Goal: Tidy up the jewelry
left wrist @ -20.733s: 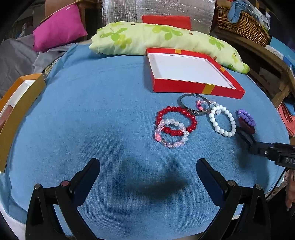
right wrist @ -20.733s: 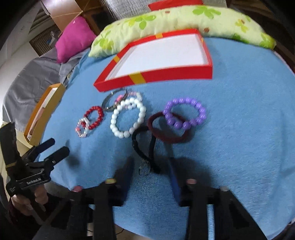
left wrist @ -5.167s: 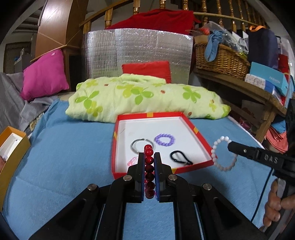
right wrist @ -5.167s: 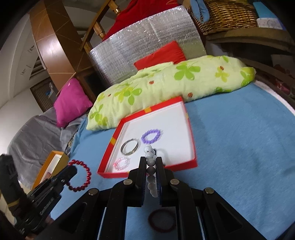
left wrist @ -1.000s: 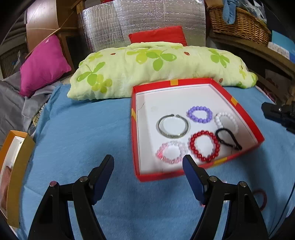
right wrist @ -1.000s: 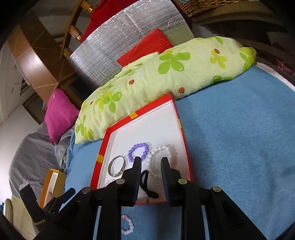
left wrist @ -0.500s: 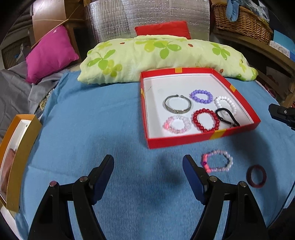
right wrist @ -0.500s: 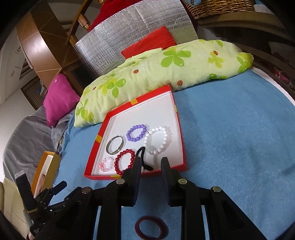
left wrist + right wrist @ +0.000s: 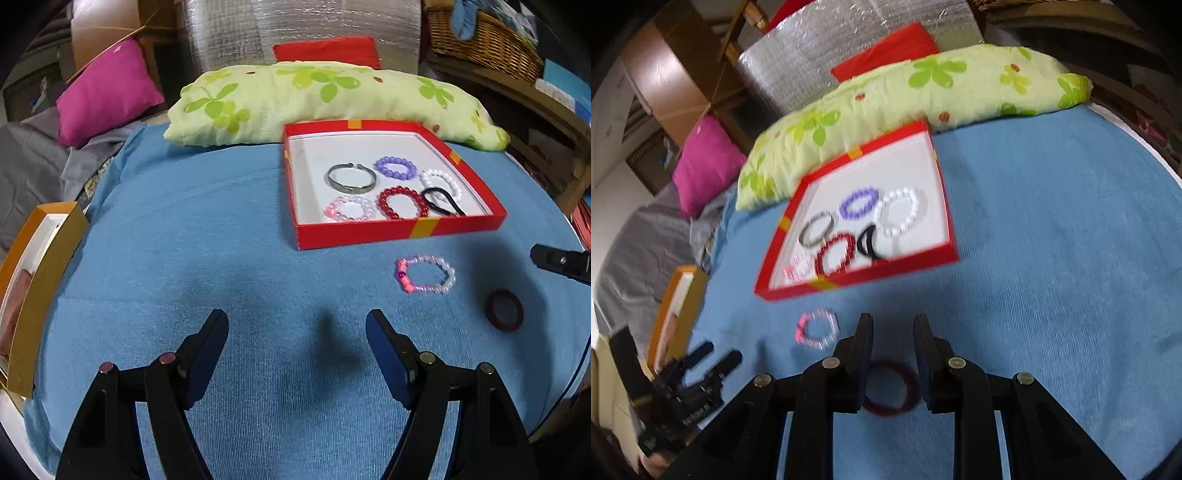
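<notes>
The red box point(image 9: 369, 233) stands on the blue cloth and holds a silver bangle point(image 9: 352, 179), purple point(image 9: 395, 167), white point(image 9: 441, 182), red point(image 9: 402, 203) and pink point(image 9: 349, 208) bead bracelets, and a black hair tie point(image 9: 443, 201). In front of it lie a pink-and-clear bracelet point(image 9: 426, 274) and a dark red ring point(image 9: 504, 309). My left gripper point(image 9: 295, 321) hangs wide open over bare cloth, left of both. My right gripper point(image 9: 893, 325) has its jaws a narrow gap apart with nothing between them. The dark red ring point(image 9: 890, 391) lies on the cloth under its fingers, the pink-and-clear bracelet point(image 9: 817, 328) to their left.
An orange box point(image 9: 37, 280) sits at the cloth's left edge. A green leaf-print pillow point(image 9: 314, 99) lies behind the red box, a pink cushion point(image 9: 107, 88) at the back left. A wicker basket point(image 9: 480, 37) stands on a shelf at right.
Both grippers drew back from the red box and sank. The pink-and-clear bracelet and the dark red ring came into view, the ring now under the right gripper's fingers. Jaw gaps unchanged.
</notes>
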The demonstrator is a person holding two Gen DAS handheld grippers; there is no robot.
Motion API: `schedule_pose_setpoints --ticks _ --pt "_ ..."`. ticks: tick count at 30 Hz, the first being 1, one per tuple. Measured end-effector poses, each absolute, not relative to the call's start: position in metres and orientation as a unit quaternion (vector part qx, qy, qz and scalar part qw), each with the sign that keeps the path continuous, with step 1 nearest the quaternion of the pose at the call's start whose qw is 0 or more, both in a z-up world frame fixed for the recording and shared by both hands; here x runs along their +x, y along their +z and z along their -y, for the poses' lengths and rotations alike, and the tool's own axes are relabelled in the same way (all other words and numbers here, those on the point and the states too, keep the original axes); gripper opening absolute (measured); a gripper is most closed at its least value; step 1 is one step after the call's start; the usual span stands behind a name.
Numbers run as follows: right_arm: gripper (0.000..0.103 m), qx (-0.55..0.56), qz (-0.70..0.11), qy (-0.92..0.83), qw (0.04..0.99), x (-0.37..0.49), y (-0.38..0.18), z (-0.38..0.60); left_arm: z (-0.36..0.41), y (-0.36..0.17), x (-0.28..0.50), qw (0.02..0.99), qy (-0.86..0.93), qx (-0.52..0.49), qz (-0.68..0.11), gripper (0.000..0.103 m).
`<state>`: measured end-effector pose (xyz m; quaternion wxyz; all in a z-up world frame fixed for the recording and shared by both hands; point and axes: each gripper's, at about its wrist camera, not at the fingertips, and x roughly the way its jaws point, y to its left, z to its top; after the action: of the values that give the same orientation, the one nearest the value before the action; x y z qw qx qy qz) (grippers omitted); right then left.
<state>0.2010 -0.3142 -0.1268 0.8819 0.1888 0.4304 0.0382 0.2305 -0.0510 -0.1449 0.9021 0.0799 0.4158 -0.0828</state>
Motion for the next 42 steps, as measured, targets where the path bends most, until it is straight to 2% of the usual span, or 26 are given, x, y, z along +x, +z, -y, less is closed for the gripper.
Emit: schedule_pose_setpoints --ticks 15,16,18,20,25,42 --pt "0.024 0.074 -0.498 0.049 0.863 0.198 -0.164 0.290 0.064 -0.152 0.235 0.896 -0.090 0.111 -0.419 0.077" --pt "0.023 0.059 -0.497 0.048 0.865 0.198 -0.163 0.285 0.066 -0.152 0.236 0.896 -0.092 0.111 -0.420 0.077" --pt "0.010 0.040 -0.494 0.042 0.867 0.199 -0.163 0.280 0.071 -0.151 0.237 0.896 -0.098 0.110 -0.419 0.077" --pt "0.008 0.027 -0.491 0.031 0.870 0.201 -0.163 0.277 0.077 -0.150 0.237 0.896 -0.107 0.109 -0.418 0.077" --pt "0.008 0.050 -0.472 -0.003 0.880 0.206 -0.157 0.293 0.096 -0.150 0.239 0.892 -0.137 0.106 -0.418 0.077" --pt "0.010 0.153 -0.483 0.000 0.862 0.213 -0.168 0.328 0.140 -0.169 0.266 0.869 -0.185 0.057 -0.456 0.078"
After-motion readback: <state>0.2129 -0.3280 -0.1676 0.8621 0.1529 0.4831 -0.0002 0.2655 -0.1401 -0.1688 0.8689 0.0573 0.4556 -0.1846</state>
